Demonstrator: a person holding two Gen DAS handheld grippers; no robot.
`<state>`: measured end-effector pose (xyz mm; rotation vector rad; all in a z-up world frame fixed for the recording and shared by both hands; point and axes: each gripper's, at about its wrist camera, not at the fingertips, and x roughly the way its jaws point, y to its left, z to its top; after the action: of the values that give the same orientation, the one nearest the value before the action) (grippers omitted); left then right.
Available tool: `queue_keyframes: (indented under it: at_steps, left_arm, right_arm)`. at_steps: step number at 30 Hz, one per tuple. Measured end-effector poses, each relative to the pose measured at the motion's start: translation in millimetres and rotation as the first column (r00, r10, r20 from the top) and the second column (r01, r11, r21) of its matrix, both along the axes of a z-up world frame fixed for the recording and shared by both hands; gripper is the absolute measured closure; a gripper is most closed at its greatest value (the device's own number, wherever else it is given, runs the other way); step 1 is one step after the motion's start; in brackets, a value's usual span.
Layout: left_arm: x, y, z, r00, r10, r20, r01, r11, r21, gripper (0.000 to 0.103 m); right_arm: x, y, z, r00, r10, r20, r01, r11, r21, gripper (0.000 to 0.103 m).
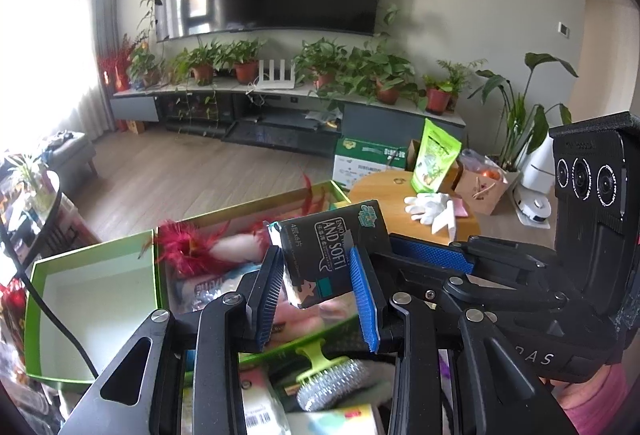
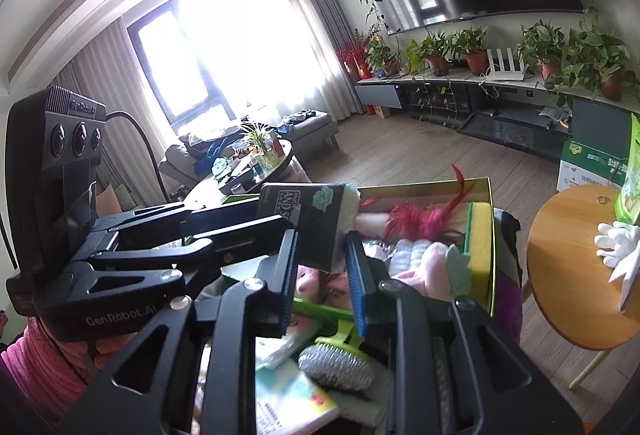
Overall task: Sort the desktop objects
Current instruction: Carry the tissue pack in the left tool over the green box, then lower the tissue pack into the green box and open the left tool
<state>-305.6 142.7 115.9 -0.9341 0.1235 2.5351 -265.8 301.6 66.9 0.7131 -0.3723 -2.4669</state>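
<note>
A black pack of wipes [image 1: 332, 231] printed "AND SOFT" hangs in the air over a green box [image 1: 240, 213]. My left gripper [image 1: 316, 255] is shut on its lower part, blue pads pressing both faces. In the right wrist view the same pack [image 2: 316, 211] sits between the pads of my right gripper [image 2: 322, 239], which is shut on its other end. The box [image 2: 490, 235] below holds a red feather toy [image 2: 420, 219], a yellow sponge [image 2: 480, 235] and soft pink and white items. Part of the pack is hidden by the fingers.
An empty green tray [image 1: 92, 299] lies left of the filled box. Nearer me lie a steel scrubber with a green handle [image 1: 332, 383] and paper packs. A round wooden table [image 1: 384, 195] to the right carries white gloves [image 1: 428, 205] and a green bag [image 1: 436, 159].
</note>
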Motion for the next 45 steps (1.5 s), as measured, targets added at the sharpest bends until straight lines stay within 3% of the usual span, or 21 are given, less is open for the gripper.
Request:
queue_keyframes:
  at_steps: [14, 21, 45]
  left_arm:
    - [-63.3, -8.9, -23.8, 0.996, 0.047, 0.082, -0.045, 0.999, -0.026, 0.068]
    - [-91.4, -21.5, -40.6, 0.987, 0.07, 0.147, -0.071, 0.997, 0.002, 0.068]
    - [-133.6, -35.5, -63.4, 0.97, 0.137, 0.2, -0.14, 0.99, -0.001, 0.071]
  right_arm:
    - [-65.1, -6.4, -27.0, 0.997, 0.037, 0.068, -0.034, 0.998, -0.045, 0.078]
    - [-92.8, -15.3, -40.8, 0.993, 0.046, 0.113, -0.041, 0.998, -0.039, 0.078]
    - [-133.6, -33.0, -53.6, 0.983, -0.003, 0.181, 0.002, 1.0, 0.008, 0.085]
